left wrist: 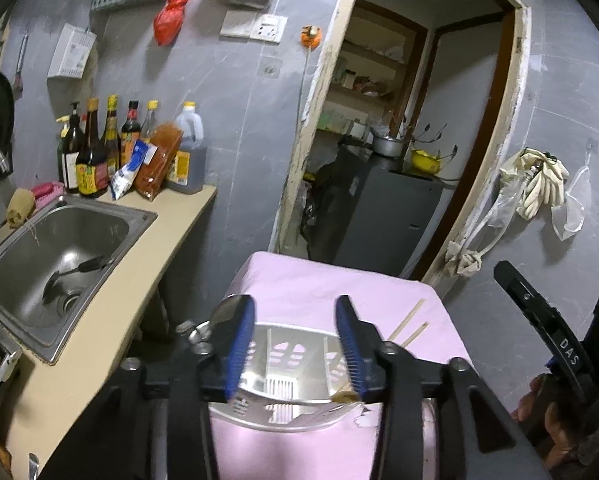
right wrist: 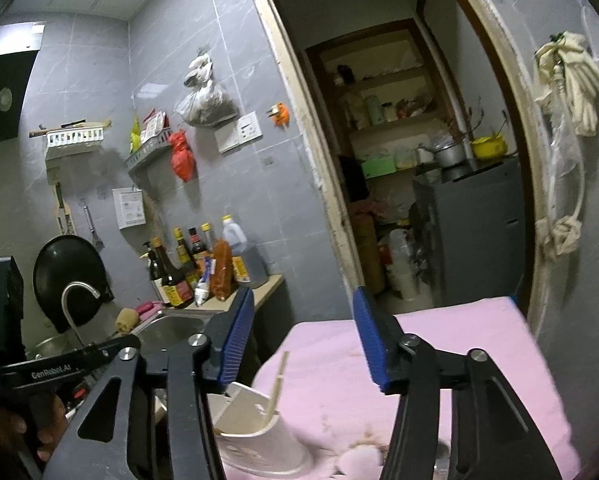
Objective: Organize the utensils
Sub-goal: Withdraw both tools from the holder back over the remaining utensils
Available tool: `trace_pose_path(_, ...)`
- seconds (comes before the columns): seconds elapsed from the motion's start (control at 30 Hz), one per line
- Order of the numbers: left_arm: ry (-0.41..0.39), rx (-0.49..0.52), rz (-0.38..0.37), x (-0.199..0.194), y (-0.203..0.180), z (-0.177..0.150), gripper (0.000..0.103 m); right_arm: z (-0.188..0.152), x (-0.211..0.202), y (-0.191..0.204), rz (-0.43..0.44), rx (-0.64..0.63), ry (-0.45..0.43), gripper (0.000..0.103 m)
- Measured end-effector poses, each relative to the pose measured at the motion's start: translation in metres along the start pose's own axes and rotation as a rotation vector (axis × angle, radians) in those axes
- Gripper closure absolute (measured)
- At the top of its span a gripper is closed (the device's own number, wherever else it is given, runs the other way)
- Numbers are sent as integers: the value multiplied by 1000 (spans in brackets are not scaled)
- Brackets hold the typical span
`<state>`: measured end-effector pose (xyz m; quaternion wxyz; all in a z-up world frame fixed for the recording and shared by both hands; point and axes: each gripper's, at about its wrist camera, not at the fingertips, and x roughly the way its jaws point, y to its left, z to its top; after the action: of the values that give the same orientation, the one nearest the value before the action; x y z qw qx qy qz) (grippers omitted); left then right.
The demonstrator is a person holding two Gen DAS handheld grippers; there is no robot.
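Above the pink-covered table (left wrist: 299, 280), I hold my left gripper (left wrist: 295, 344) with its jaws spread and empty over the white utensil holder (left wrist: 291, 360), two chopsticks (left wrist: 411, 324) lying just beside it, while my right gripper (right wrist: 305, 340) hangs equally spread, pinching nothing.

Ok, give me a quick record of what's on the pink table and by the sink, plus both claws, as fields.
surface: table with pink cloth
holder: white utensil holder, with dividers, on the cloth
chopsticks: pair of chopsticks lying on the cloth beside the holder; one more stick standing in it
sink: steel sink, a dark ladle lying inside
counter: sauce bottles against the wall
left claw: open, nothing between the jaws
right claw: open, nothing held
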<state>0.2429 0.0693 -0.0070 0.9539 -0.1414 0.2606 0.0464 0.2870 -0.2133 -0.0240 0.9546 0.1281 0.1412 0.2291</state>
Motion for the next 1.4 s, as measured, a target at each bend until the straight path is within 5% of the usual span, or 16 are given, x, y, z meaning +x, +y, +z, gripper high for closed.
trace_pose_path(0.37,-106,72,24,-8,-61,-6,17,21,-48,-57,-95,-15,-42,14)
trace_pose_path(0.5,-164,87,34,-14,-85,-13,6,24,-63,-74,-121,-30,-48,10)
trace_pose_path(0.97,-155,142,-7,-3,-153,-55,4,12,-92,-136,-197,-53,6,2)
trace_pose_path(1.4,24,143,-51,50,-174,-119,4,-49,-87,-192,-269,1,179,2)
